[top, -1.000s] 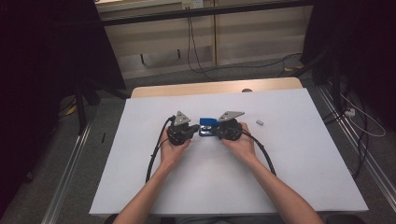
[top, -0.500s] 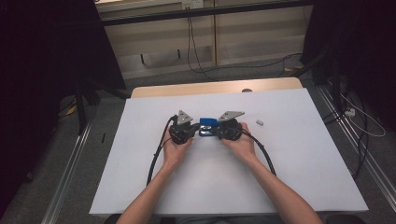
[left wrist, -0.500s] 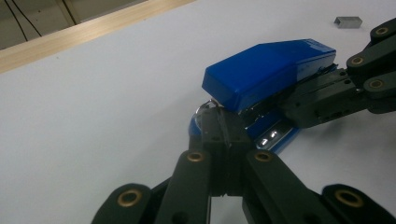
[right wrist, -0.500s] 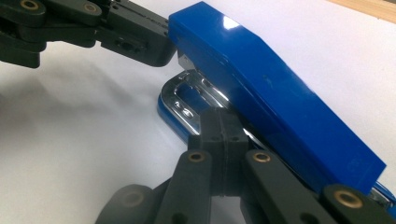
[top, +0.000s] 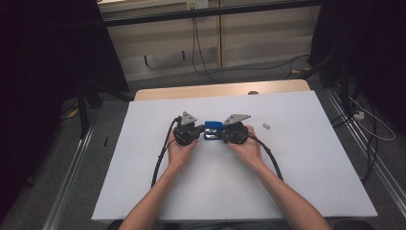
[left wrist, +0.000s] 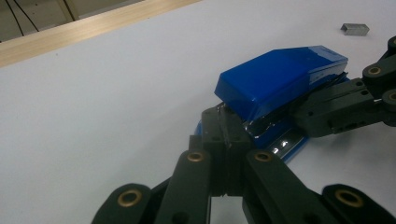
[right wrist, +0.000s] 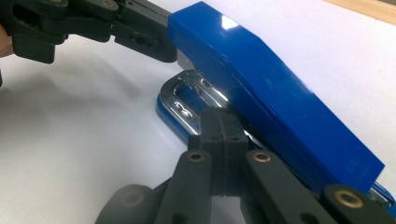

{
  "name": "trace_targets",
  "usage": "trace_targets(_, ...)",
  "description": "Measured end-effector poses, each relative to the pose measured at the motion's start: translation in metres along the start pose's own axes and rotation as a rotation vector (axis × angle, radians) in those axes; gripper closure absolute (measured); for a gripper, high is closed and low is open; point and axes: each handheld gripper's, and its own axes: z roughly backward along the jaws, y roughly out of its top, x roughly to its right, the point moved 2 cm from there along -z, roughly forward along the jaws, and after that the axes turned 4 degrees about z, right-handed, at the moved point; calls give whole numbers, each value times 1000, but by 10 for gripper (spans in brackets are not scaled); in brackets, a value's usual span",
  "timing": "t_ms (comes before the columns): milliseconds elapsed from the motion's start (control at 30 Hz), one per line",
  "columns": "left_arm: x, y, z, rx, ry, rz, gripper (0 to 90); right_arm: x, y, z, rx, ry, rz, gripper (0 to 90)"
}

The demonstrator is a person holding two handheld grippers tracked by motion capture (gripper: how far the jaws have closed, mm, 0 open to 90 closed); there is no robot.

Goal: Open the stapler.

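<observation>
Nothing has moved: both closed grippers, left gripper (top: 197,130) and right gripper (top: 225,134), touch blue stapler (top: 213,129).

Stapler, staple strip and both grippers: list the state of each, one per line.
Blue stapler: lying on the white table, top raised off its base.
Staple strip: loose on the table, apart.
Left gripper: shut, tips at the stapler.
Right gripper: shut, tips at the stapler.

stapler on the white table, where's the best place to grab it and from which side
Probably by the blue top cover, across its long flat sides, coming in from one short end. The stapler lies flat on the table, its cover raised above the metal base rail, leaving gaps at both ends. The left gripper and right gripper, both shut, already meet it end-on.
</observation>
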Motion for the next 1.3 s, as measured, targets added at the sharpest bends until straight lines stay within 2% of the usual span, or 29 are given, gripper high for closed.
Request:
trace_targets(100, -1, 0, 0, -4, 2, -12, 900, 0, 0, 0, 1, 1, 0, 900)
trace_targets(267, 1, 5, 1, 11, 1, 3, 900, 0, 0, 0, 0, -1, 6, 900)
trace_targets(367, 1, 6, 2, 17, -4, -1, 900, -2, 0, 0, -1, -11, 24, 900)
trace_targets(633, 1, 9, 4, 31, -11, 5, 900, -2, 1, 0, -1, -13, 26, 900)
trace_targets(833, 2, 11, 4, 46, -14, 16, 900, -7, 1, -1, -5, -41, 59, 900)
trace_targets(1000, 2, 13, 5, 52, -20, 14, 900, -7, 1, 0, -2, -47, 57, 900)
trace_targets(1100, 2, 14, 6, 52, -22, 7, 900, -7, 2, 0, 15, -46, 48, 900)
trace_targets(1200, 2, 15, 6, 56, -23, 8, 900, -10, 5, 2, 56, -49, 44, 900)
trace_targets(1300, 3, 16, 7, 63, -29, 10, 900, -14, 9, 2, 81, -56, 55, 900)
